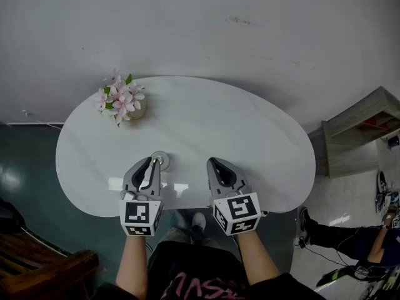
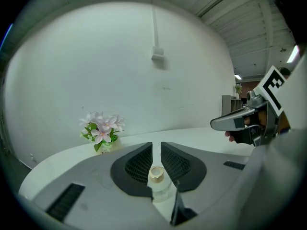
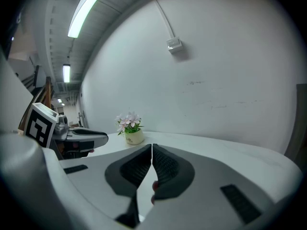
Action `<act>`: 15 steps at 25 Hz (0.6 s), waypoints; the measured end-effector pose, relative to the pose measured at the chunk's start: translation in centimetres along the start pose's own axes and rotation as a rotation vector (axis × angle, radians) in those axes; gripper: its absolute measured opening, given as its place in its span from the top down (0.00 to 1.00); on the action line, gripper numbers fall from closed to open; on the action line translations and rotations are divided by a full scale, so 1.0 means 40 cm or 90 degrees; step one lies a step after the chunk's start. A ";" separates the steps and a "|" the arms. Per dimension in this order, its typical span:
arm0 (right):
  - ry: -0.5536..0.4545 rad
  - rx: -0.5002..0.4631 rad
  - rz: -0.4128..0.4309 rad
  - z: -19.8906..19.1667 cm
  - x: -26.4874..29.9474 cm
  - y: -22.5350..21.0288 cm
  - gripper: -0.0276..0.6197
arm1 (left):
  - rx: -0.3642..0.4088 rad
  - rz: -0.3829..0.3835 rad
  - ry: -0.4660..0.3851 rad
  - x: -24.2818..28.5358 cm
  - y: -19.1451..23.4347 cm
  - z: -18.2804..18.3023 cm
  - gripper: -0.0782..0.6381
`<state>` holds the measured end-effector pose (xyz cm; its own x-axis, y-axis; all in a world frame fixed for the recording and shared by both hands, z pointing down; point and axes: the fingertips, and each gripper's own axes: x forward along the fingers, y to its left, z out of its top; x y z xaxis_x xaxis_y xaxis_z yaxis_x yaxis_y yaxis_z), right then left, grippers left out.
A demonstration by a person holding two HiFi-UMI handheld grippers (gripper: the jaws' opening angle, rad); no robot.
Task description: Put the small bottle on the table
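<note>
both forearms, left forearm (image 1: 132, 260) and right forearm (image 1: 257, 260), reach forward side by side from the body, wrists straight. the left claw (image 1: 152, 162) points ahead and a little downward, jaws drawn in on the small bottle (image 2: 157, 178), pads against its sides. the right claw (image 1: 215, 165) sits just beside it at the same tilt, jaws pressed together, nothing between them.

- Of the small bottle (image 2: 157, 175), the lower part is hidden behind the jaws of the left gripper (image 2: 156, 145), above the table (image 1: 262, 136).
- On the table, the flower pot (image 3: 134, 137) bears print too small to read.
- Right of the table, a person (image 1: 340, 237) is cut off by the edge.
</note>
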<state>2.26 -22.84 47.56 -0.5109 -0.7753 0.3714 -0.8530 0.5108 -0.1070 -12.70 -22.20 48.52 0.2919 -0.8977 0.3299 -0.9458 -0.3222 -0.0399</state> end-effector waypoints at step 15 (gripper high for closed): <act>-0.049 -0.019 0.005 0.059 -0.062 0.024 0.85 | 0.005 0.019 -0.043 -0.066 -0.010 0.067 0.86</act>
<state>2.44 -21.31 44.35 -0.5258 -0.7964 0.2988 -0.8455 0.5277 -0.0814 -12.72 -20.50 45.15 0.2727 -0.9251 0.2643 -0.9532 -0.2970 -0.0560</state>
